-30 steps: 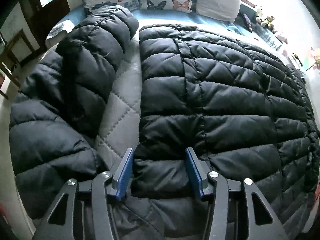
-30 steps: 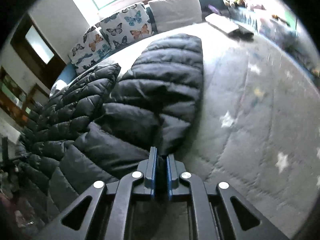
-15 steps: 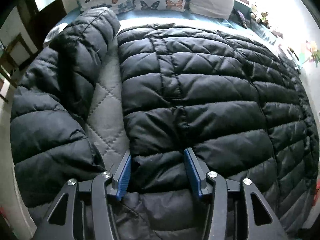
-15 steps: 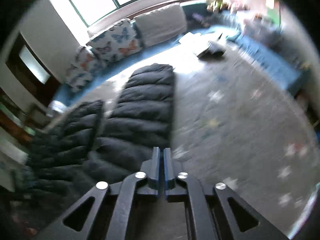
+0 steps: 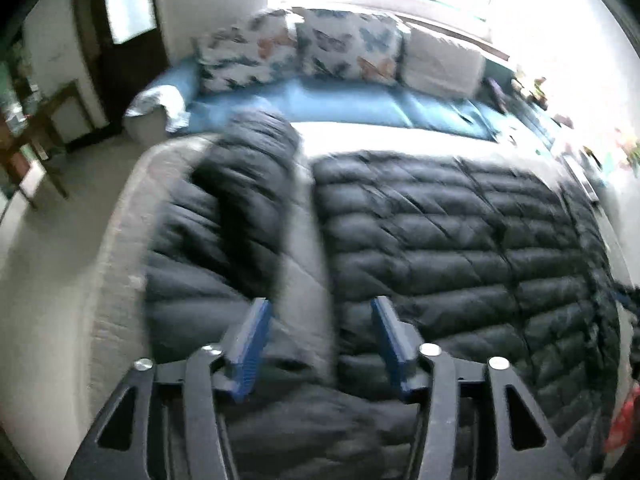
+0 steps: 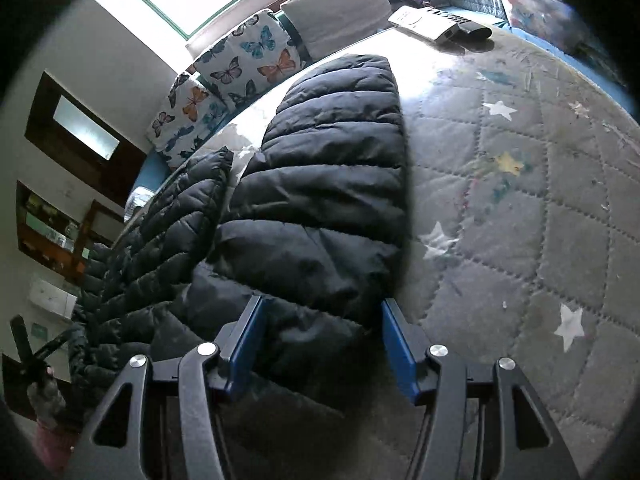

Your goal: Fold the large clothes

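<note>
A black puffer jacket (image 5: 460,248) lies spread on a quilted grey bed (image 6: 540,208), its body flat and one sleeve (image 5: 240,208) lying to the left across a strip of bare quilt. From the right wrist view the other sleeve (image 6: 336,184) stretches away toward the butterfly cushions (image 6: 256,56).

The left gripper (image 5: 318,344) has just been opening; its fingers (image 5: 250,344) stand wide above the gap between sleeve and body, pressing on nothing. The right gripper (image 6: 320,344) has also just been opening, and its fingers (image 6: 396,344) now straddle the near end of the sleeve without pinching it.

The risk lies in the padding. The fabric is slick and springy, so a shallow pinch would likely catch only the outer shell and slip off mid-lift, letting the sleeve flop back. A bite taken too near the sleeve's edge could twist it, giving a crooked fold. With the left view blurred, the left gripper may also close on the quilt instead of the jacket.
</note>
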`<state>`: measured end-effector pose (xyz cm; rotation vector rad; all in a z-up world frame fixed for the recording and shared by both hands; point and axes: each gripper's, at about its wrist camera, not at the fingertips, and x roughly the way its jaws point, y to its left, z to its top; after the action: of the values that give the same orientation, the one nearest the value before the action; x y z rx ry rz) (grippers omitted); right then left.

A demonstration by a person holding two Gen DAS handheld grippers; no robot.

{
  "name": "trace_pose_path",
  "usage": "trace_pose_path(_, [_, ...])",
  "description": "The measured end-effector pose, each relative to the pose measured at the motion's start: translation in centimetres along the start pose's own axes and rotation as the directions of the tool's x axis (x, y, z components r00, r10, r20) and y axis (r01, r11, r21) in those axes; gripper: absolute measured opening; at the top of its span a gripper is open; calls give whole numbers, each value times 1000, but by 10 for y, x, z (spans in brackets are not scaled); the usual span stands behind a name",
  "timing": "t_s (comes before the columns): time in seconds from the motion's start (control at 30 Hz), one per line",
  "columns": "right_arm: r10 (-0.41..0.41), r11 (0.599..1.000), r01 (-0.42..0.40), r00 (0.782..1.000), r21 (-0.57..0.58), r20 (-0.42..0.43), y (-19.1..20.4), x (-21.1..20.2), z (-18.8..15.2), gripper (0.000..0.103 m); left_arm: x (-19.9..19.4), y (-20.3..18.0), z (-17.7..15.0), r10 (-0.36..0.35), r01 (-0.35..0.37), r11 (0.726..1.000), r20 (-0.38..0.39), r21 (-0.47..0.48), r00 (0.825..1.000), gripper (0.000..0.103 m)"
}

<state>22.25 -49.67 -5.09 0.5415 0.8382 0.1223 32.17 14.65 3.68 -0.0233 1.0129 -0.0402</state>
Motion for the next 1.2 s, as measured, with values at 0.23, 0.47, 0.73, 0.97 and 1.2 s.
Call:
trace_pose_path(0.23, [40, 999, -41, 999, 27, 26, -5, 1, -1, 64, 27, 106, 19, -2, -13, 968, -59, -249, 998, 85])
trace_pose_path(0.47, [84, 994, -86, 996, 64, 29, -10, 2, 2, 64, 69, 178, 31, -163, 117, 886, -66, -449, 984, 85])
trace_pose_path(0.73, [164, 980, -169, 985, 108, 51, -8, 12, 7, 66, 98, 166, 34, -131, 80, 917, -107, -391, 986, 12])
trace_pose_path(0.97, [221, 961, -230, 973, 153, 73, -19, 10, 6, 66, 25, 224, -5, 144, -113, 839, 16, -532, 989, 18])
trace_pose_path(1.2, [256, 953, -265, 963, 147, 79, -20, 9, 5, 70, 20, 278, -40, 49, -103, 758, -101, -644, 994, 24])
